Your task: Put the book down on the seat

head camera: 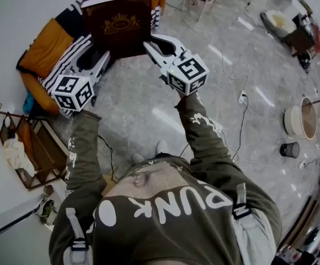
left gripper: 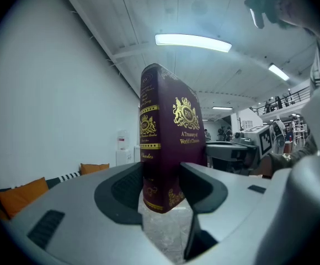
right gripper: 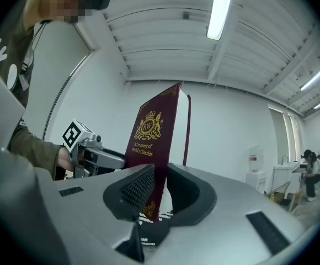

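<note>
Two grippers carry one book (head camera: 117, 25), which is held clear of every surface. Left of the book and beyond it lies the seat (head camera: 48, 47), orange cushions with a black-and-white striped cover, partly hidden behind the book. At the book's lower left corner, the left gripper (head camera: 100, 59) has its jaws spread wide across the full thickness at the spine, pads pressed on both covers. The book stands roughly upright, its long axis running away from both sets of jaws. Its crested front cover faces the person and its white page edges show at the far end. At the book's lower right corner, the right gripper (head camera: 152, 47) is clamped narrowly on the lower edge. Whether it pinches the whole page block or the cover alone cannot be told. Judgement: the seat lies past the book's far end and to its left, so the left gripper is the nearer one. The coming move is probably a forward reach with the book tipped flat, spine side leading.
</note>
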Demonstrator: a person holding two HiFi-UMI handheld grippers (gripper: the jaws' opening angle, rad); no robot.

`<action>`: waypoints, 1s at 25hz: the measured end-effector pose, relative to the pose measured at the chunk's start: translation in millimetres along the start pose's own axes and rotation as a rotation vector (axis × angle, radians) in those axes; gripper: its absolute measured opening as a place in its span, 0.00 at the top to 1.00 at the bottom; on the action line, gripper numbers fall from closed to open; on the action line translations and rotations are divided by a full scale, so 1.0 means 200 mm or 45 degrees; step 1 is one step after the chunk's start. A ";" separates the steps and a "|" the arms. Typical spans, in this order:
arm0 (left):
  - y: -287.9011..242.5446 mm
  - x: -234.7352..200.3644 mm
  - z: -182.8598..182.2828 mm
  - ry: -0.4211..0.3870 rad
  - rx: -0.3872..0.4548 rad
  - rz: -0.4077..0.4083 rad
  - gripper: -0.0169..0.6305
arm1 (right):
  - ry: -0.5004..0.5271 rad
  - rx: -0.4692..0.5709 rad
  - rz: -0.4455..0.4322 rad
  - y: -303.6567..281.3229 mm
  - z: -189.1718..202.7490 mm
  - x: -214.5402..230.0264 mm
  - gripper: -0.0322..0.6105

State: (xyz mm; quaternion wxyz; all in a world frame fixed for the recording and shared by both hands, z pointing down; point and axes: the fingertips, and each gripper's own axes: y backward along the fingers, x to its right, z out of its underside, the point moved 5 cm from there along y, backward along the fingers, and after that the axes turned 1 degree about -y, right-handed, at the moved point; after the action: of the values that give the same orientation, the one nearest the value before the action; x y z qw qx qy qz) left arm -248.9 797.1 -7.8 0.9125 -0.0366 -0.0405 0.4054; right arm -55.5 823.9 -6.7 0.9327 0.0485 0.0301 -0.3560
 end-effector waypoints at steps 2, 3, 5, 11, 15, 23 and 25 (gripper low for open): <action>-0.02 -0.01 0.01 0.007 -0.008 0.002 0.68 | -0.001 -0.006 0.000 -0.01 0.01 0.01 0.83; -0.03 -0.01 0.02 0.010 -0.012 0.003 0.68 | -0.003 -0.009 0.001 -0.01 0.02 0.02 0.83; -0.05 -0.01 0.04 0.014 -0.020 0.002 0.68 | -0.009 -0.014 0.003 -0.01 0.04 0.04 0.83; -0.13 0.03 0.06 0.013 -0.043 -0.016 0.68 | -0.028 -0.017 -0.008 0.02 0.09 0.13 0.83; -0.23 0.07 0.05 0.017 -0.058 -0.040 0.68 | -0.028 -0.014 -0.033 0.05 0.10 0.24 0.83; -0.37 0.09 0.08 0.026 -0.083 -0.056 0.68 | -0.047 -0.020 -0.049 0.05 0.16 0.38 0.83; -0.39 0.06 0.10 0.024 -0.086 -0.055 0.68 | -0.049 -0.021 -0.051 0.03 0.19 0.40 0.83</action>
State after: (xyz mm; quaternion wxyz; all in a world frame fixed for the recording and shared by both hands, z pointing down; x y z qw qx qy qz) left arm -185.9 754.0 20.2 0.9196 -0.0703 -0.0463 0.3838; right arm 7.9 771.0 24.9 0.9262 0.0333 0.0162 -0.3753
